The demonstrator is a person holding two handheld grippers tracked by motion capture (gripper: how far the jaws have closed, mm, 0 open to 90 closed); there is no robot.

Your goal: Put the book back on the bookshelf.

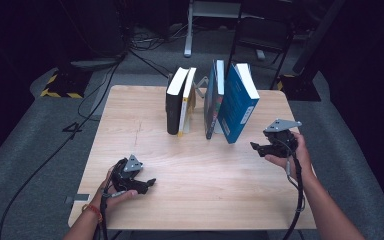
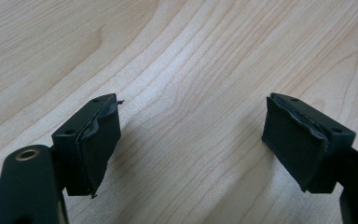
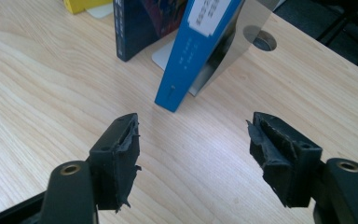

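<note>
A: We log the right tongs (image 1: 258,148) released, jaws apart with nothing between them, held near the leaning blue book (image 1: 239,102), on its right.

B: We see that book tilted against a metal bookend (image 3: 233,51) on the desk (image 1: 200,165). And the left tongs (image 1: 149,184)?

A: Released too, empty, low over bare wood well in front of the blue book, to its left.
</note>
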